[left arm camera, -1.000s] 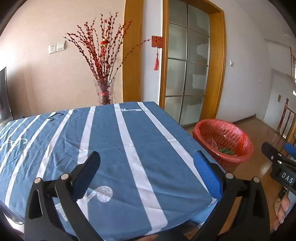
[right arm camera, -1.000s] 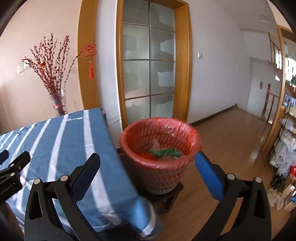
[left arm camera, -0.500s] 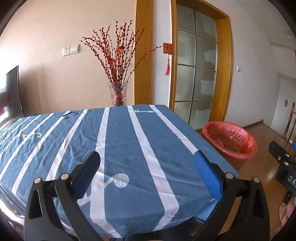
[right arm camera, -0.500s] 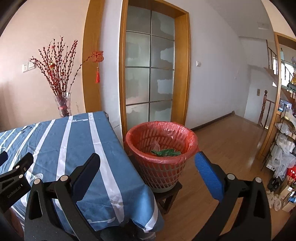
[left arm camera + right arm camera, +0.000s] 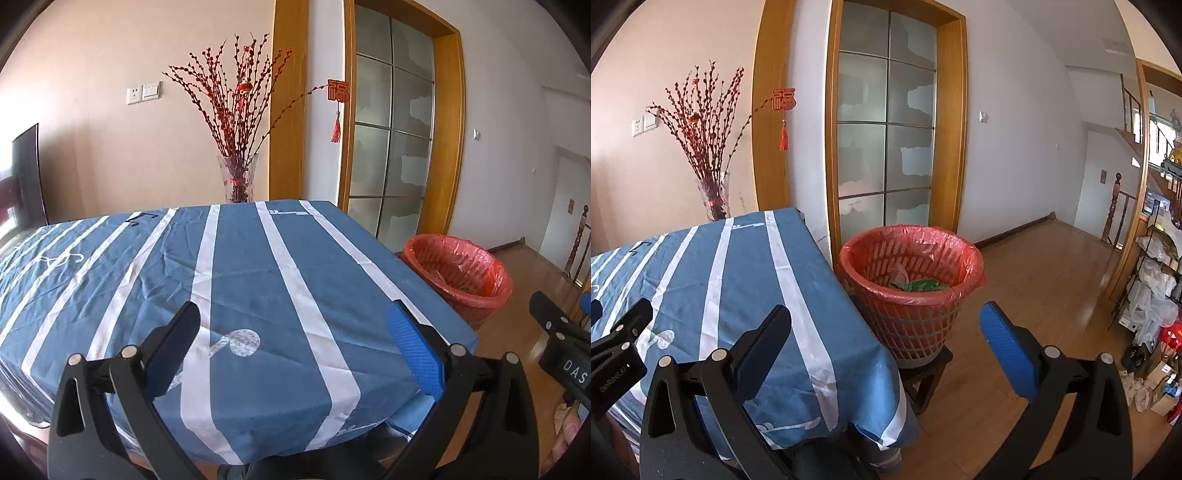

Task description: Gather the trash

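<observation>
A red basket lined with a red bag (image 5: 910, 291) stands on a low dark stool beside the table's right edge; green and pale trash (image 5: 918, 284) lies inside it. It also shows in the left wrist view (image 5: 458, 271). My left gripper (image 5: 293, 341) is open and empty above the near part of the blue striped tablecloth (image 5: 236, 280). My right gripper (image 5: 886, 343) is open and empty, in front of the basket and the table corner (image 5: 849, 369). No trash shows on the cloth.
A glass vase of red branches (image 5: 238, 177) stands behind the table's far edge. A glass door in a wooden frame (image 5: 886, 125) is behind the basket. Wooden floor (image 5: 1034, 280) stretches right to cluttered shelves (image 5: 1156, 295). A dark screen (image 5: 26, 173) is at left.
Both grippers have pulled back and risen from the table and basket, so both look smaller and farther. Both stay open and empty.
</observation>
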### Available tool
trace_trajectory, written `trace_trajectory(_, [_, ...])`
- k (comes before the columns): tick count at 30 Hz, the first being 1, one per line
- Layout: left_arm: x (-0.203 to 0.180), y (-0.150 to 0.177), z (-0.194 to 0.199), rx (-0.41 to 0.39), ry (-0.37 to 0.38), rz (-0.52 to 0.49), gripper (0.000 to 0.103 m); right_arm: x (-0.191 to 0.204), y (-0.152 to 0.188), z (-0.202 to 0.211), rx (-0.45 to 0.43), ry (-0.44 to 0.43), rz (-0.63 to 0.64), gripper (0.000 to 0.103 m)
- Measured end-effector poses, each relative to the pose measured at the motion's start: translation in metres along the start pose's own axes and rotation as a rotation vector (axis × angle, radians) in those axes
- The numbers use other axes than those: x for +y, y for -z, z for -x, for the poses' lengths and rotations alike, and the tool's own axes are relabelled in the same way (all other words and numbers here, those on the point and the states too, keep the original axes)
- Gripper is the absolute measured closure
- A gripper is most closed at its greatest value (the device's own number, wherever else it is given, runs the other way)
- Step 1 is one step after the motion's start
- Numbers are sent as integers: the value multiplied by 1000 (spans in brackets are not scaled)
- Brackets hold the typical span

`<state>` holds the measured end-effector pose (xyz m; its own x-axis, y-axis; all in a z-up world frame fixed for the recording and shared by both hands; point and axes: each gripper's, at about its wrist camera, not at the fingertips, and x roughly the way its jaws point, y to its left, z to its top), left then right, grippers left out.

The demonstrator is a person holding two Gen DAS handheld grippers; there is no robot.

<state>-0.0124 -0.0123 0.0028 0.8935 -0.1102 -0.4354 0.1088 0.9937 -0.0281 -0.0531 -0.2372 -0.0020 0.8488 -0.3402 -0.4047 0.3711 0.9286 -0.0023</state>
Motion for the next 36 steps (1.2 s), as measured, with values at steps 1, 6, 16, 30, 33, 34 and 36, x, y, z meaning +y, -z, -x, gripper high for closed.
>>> trace_trajectory(1, [0,1,0,2,1,0,4,0,0,-1,5,-1,-1,2])
trace_trajectory(6, [0,3,-1,9,2,3,4,1,5,-2,22,-4,-3,2])
trace_trajectory(16, [0,4,0,7,-2,3,4,3,6,5,2,-8,2,2])
trace_trajectory(30, [1,5,2,12,-2,16,4,4,11,5,26,-15,-4,2])
trace_trajectory(33, [2,6,1,14,-1,18,4,4,11,5,26,-15,-4,2])
trace_trajectory(34, [2,5,1,15,-1,19,4,4,11,5,27,-15,-4,2])
trace_trajectory(36, [2,5,1,16,-1,19,4,4,11,5,31,-16,-6,2])
